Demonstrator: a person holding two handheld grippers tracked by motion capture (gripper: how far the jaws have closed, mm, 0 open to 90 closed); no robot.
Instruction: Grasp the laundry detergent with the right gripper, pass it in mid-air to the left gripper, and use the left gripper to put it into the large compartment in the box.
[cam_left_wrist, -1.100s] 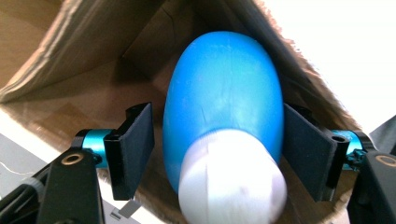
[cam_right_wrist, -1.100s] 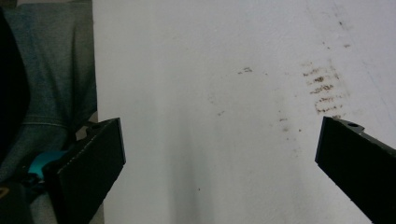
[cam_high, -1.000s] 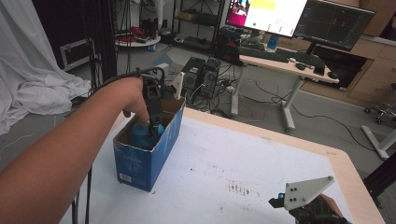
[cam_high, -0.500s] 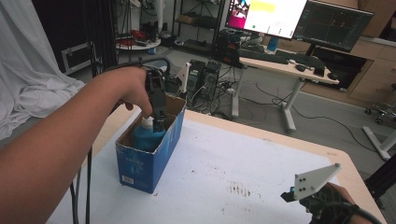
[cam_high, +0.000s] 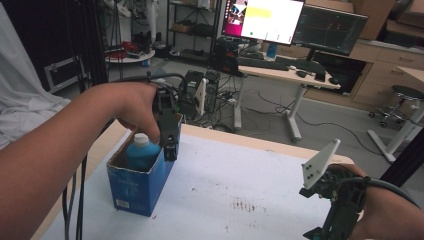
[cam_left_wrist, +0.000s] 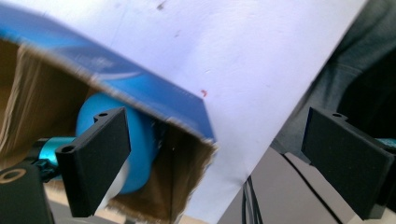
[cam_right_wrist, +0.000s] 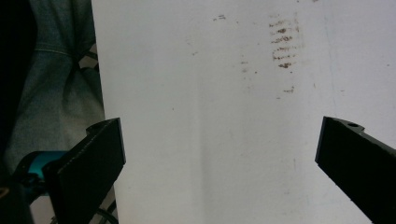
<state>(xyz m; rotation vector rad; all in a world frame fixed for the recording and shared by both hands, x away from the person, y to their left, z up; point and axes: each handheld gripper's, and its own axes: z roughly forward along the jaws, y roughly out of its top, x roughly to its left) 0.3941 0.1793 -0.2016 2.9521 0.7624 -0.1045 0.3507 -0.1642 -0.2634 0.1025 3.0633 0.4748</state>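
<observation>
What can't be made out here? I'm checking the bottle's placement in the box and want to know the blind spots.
- Blue bottle, high view: its lower part is hidden by the blue box wall.
- Box floor, left gripper view: hidden by the bottle and a black jaw.
- Box print, high view: too small to read.
- Right tool, high view: tips cut off by the bottom edge.
</observation>
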